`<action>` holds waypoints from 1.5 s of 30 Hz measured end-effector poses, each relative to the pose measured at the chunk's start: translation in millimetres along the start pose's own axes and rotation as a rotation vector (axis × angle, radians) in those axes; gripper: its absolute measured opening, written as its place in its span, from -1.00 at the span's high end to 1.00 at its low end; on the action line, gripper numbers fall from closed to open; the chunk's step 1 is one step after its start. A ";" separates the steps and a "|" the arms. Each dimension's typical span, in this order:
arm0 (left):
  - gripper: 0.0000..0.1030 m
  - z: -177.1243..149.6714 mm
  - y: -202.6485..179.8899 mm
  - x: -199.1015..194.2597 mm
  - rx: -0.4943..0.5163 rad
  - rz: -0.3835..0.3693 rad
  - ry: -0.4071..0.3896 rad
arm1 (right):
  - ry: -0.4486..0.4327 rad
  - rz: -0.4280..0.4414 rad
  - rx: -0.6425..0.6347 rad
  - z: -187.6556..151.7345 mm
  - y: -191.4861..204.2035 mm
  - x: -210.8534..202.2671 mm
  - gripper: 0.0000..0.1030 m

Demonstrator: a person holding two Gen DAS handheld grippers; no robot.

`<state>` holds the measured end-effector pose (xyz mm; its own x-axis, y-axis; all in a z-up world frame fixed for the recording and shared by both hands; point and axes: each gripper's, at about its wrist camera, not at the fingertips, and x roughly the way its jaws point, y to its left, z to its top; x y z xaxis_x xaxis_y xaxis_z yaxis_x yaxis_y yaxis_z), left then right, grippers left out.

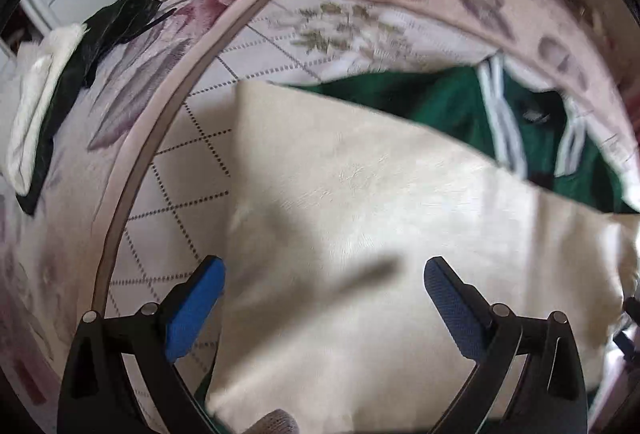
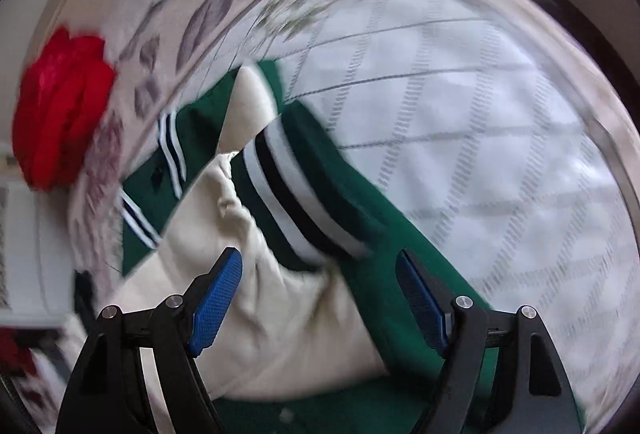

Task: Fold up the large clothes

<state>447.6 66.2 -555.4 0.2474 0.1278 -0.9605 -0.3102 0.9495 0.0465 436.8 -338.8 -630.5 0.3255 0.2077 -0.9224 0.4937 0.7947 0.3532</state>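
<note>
Covering nearly everything below both cameras is a bed (image 1: 192, 170) with a white quilted cover marked in dotted diamonds and a pinkish floral border around it. On it lies a green jacket (image 2: 372, 274) with cream sleeves; in the left wrist view one broad cream sleeve (image 1: 360, 234) runs slantwise over the green body, whose striped collar shows at upper right. In the right wrist view the other cream sleeve (image 2: 280, 314) lies folded across the green front, ending in a ribbed cuff (image 2: 296, 202) banded white and black. A red cloth (image 2: 60, 110) sits bunched on the floral border, and in the left view a black garment (image 1: 116, 26) and a white one (image 1: 36, 106) lie together at the bed's left edge. Both tools point steeply down at the bedding. The left gripper (image 1: 324, 298) hangs over the cream sleeve with its blue pads wide apart and nothing pinched between them; a grey gloved fingertip (image 1: 276, 422) peeks in at the bottom edge. The right gripper (image 2: 320, 294) stands over the junction of sleeve and cuff, jaws spread wide, the fabric below them but not pressed by either pad; this view is smeared by motion.
</note>
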 end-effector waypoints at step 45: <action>-1.00 -143.3 -160.1 -78.5 0.189 0.038 -0.056 | 0.259 0.001 -0.438 -25.8 -19.7 51.6 0.80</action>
<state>346.3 -136.9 -526.8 0.2909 0.1750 -0.9406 -0.1440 0.9799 0.1378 423.0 -329.0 -689.1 0.0874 0.2988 -0.9503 0.0913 0.9475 0.3064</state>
